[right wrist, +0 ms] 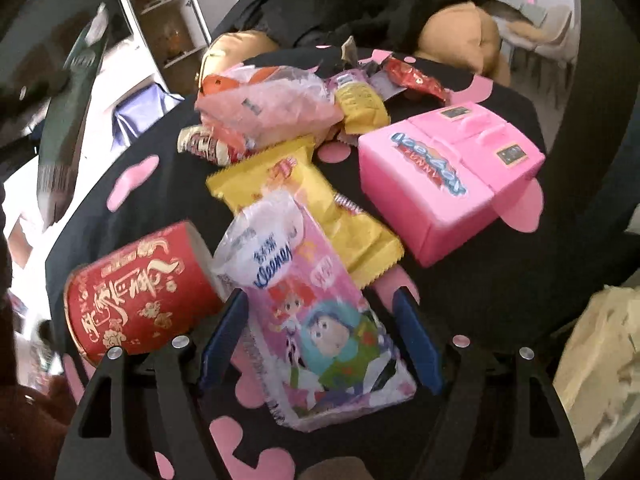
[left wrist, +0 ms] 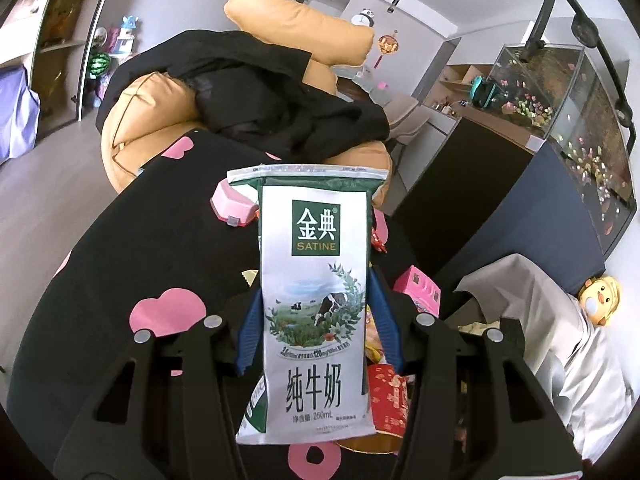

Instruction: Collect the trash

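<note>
One milk carton (left wrist: 314, 300) fills the middle of the left view. In the right view there is one red paper cup (right wrist: 136, 292) at lower left, one pink toy box (right wrist: 448, 176) at right, two yellow snack wrappers (right wrist: 308, 204) (right wrist: 362, 106), and one cartoon tissue pack (right wrist: 320, 320) at bottom center.

A flattened white-and-green Satine milk carton (left wrist: 314, 300) stands upright, lifted above the tabletop. On the black, pink-spotted tabletop (right wrist: 132, 208) lie a pink cartoon-printed tissue pack (right wrist: 320, 320), a yellow snack wrapper (right wrist: 304, 196), and a red paper cup (right wrist: 136, 292) on its side.
</note>
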Available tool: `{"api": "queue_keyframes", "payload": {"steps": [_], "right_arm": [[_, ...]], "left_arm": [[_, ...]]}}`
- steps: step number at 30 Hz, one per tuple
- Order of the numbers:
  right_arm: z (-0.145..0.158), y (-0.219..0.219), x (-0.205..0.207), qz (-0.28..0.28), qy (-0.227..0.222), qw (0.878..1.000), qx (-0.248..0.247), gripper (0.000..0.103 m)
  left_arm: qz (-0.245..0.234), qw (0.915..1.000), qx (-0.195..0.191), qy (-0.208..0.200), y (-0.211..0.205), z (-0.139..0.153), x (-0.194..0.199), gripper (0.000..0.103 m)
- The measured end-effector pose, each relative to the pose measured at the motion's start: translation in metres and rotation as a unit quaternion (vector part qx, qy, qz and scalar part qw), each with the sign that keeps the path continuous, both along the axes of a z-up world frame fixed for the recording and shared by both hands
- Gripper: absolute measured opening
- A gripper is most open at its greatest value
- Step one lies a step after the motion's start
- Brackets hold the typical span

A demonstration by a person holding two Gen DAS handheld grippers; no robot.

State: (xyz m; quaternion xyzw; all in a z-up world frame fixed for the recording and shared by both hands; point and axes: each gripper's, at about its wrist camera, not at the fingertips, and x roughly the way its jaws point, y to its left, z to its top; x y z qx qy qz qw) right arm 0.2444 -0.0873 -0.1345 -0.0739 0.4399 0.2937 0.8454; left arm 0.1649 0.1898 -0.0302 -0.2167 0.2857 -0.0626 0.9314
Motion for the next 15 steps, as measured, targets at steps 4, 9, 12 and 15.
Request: {"api": "queue_keyframes", "payload": {"steps": [4, 9, 12, 15], "right_arm": [[-0.002, 0.008, -0.013, -0.01, -0.028, 0.999, -0.043, 0.072], [0.001, 0.004, -0.011, 0.011, -0.023, 0.998, -0.055, 0.073], [0.018, -0.002, -0.024, 0.025, -0.081, 0.994, -0.075, 0.073], [0.029, 0.001, -0.032, 0.063, -0.103, 0.989, -0.09, 0.073]], "left_arm": [[-0.002, 1.0, 0.0, 0.002, -0.002, -0.002, -0.001, 0.046], [0.002, 1.0, 0.003, 0.004, -0.002, 0.0, -0.003, 0.046], [0.004, 1.0, 0.008, 0.001, -0.002, 0.002, -0.004, 0.046], [0.002, 1.0, 0.005, 0.003, -0.005, 0.001, -0.002, 0.046]]}}
